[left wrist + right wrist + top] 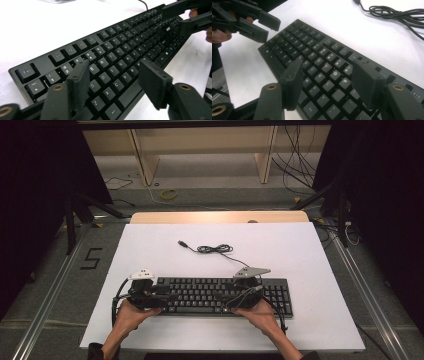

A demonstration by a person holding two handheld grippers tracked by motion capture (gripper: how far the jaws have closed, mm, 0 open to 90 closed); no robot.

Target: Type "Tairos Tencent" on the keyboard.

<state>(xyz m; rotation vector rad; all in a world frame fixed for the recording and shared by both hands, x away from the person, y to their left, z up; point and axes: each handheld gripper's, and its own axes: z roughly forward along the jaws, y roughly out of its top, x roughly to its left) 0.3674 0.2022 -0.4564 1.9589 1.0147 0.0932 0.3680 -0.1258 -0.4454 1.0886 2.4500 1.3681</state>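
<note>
A black keyboard (pixel 200 296) (pixel 120 50) (pixel 317 60) lies flat near the front of the white tabletop (pixel 290 255). Its cable (pixel 215 249) (pixel 397 12) sits coiled just behind it. My left gripper (pixel 162 296) (pixel 115 72) hovers over the keyboard's left end, above the letter keys, with its jaws open and nothing between them. My right gripper (pixel 231 299) (pixel 325 72) stands over the right half of the letter keys, also open and holding nothing. Each gripper view shows the other gripper farther off: the right gripper (pixel 186 17) and the left gripper (pixel 263 25).
The white top leaves bare room behind and to both sides of the keyboard. A wooden edge (pixel 220 216) borders it at the back. Dark stand legs (pixel 75 215) (pixel 340 210) rise at both sides, and a tape figure "5" (pixel 91 258) marks the floor at left.
</note>
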